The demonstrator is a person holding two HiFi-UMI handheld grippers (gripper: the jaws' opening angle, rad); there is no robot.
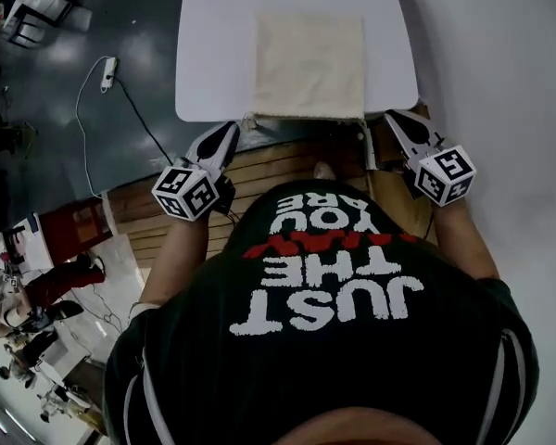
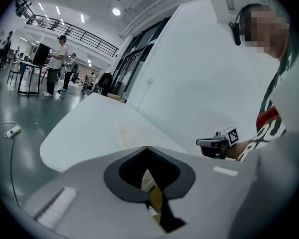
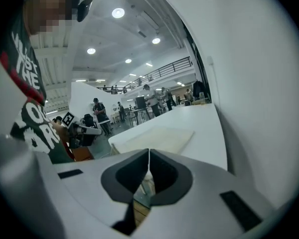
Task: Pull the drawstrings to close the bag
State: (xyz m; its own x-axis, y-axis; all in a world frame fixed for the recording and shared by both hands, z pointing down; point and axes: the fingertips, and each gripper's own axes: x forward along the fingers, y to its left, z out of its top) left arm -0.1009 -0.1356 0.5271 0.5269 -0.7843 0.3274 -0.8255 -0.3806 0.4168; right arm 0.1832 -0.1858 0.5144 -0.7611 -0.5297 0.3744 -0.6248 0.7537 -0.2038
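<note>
A flat cream drawstring bag (image 1: pixel 308 63) lies on the white table (image 1: pixel 213 44), its mouth at the near edge. One drawstring end (image 1: pixel 248 118) shows at the bag's left corner, and another drawstring (image 1: pixel 366 145) hangs over the edge at the right corner. My left gripper (image 1: pixel 230 130) is just off the near edge beside the left string, jaws shut with nothing seen between them. My right gripper (image 1: pixel 392 117) sits at the table's right corner, also shut. The bag (image 3: pixel 159 136) lies ahead of the shut right gripper (image 3: pixel 149 151). The left gripper (image 2: pixel 146 148) points over the table.
A wooden slatted platform (image 1: pixel 278 160) lies under the table's near edge. A white wall (image 1: pixel 500 63) runs close along the right. A power strip with its cable (image 1: pixel 108 72) lies on the dark floor to the left. People stand far off (image 2: pixel 57 63).
</note>
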